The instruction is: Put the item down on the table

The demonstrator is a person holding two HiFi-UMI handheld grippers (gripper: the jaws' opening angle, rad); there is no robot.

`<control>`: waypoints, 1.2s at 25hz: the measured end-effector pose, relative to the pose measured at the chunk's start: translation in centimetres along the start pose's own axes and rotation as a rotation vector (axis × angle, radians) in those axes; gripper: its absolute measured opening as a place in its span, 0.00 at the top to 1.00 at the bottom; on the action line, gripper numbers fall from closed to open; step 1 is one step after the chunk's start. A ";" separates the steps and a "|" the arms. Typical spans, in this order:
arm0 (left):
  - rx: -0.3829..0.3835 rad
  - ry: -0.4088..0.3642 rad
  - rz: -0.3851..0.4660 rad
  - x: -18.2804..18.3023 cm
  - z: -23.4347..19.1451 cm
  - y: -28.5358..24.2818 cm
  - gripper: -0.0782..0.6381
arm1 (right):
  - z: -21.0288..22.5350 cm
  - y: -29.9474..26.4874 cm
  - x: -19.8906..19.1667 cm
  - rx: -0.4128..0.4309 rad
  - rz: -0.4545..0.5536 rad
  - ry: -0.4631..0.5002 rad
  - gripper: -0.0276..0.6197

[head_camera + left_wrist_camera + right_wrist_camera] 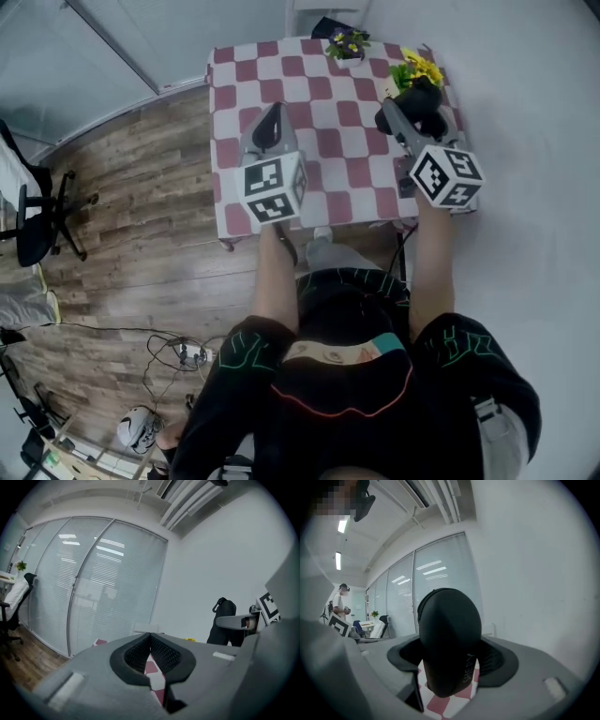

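Scene: a person stands at the near edge of a counter [328, 141] covered in a red-and-white checked cloth, a tool in each hand.
Right hand-held gripper [398, 116] [451, 665]: pinching a rounded black item [420, 99] [450, 634] that stands up between its jaws and fills the right gripper view.
Item's place: aloft over the counter's right side towards the far right corner, just beside a clump of yellow flowers [418, 68]. Checked cloth shows beneath it in the right gripper view, so it appears not to be resting yet.
Left hand-held gripper [270, 118] [150, 637]: jaws pressed together at the tips with nothing between them, held over the counter's left side.
Also on the counter: a small pot of purple flowers [348, 43] at the far edge.
Step in hand: the carry is over and the set-down has not yet begun, by the look of it.
Next move calls for: a steady lowering onto bare cloth clear of the yellow flowers, with the jaws parted only once the base bears weight. The tall rounded shape looks likely to tip if let go early.
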State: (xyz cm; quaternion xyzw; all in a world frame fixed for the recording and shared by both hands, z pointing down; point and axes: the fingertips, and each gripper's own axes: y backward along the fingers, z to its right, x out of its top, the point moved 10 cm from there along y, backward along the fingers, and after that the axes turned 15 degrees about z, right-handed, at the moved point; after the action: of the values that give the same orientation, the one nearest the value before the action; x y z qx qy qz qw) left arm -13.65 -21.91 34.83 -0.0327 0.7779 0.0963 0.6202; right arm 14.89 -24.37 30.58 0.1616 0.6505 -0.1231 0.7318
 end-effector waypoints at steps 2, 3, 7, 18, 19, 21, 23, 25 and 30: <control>0.006 -0.033 -0.018 -0.5 0.6 -0.9 0.88 | 1.1 -0.9 -0.9 0.017 -0.012 -0.029 0.44; 0.011 -0.046 -0.026 -0.8 0.8 -1.2 0.88 | 1.6 -1.4 -1.4 0.026 -0.020 -0.044 0.44; 0.033 -0.077 -0.082 -1.8 1.9 -2.6 0.88 | 3.5 -2.9 -3.2 0.062 -0.052 -0.084 0.44; 0.042 -0.146 -0.158 -3.2 3.9 -4.7 0.88 | 5.0 -6.2 -7.2 0.176 -0.149 -0.098 0.44; 0.045 -0.142 -0.174 -3.5 3.6 -4.7 0.88 | 4.8 -6.6 -7.5 0.188 -0.168 -0.094 0.44; 0.060 -0.130 -0.196 -4.1 2.8 -4.7 0.88 | 4.1 -7.0 -8.3 0.208 -0.209 -0.091 0.44; 0.072 -0.117 -0.213 -5.1 2.1 -5.0 0.88 | 3.8 -7.3 -9.5 0.219 -0.248 -0.094 0.44; 0.062 -0.106 -0.220 -6.5 1.4 -5.6 0.88 | 3.7 -7.9 -11.0 0.222 -0.285 -0.092 0.44; 0.038 -0.081 -0.279 -9.2 -0.6 -7.5 0.88 | 3.4 -9.5 -14.6 0.217 -0.408 -0.076 0.44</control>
State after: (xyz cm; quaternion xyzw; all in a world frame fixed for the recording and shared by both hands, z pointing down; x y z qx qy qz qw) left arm -10.82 -29.95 43.05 -0.1248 0.7419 -0.0044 0.6588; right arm 12.49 -34.92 44.64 0.0999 0.6244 -0.3438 0.6942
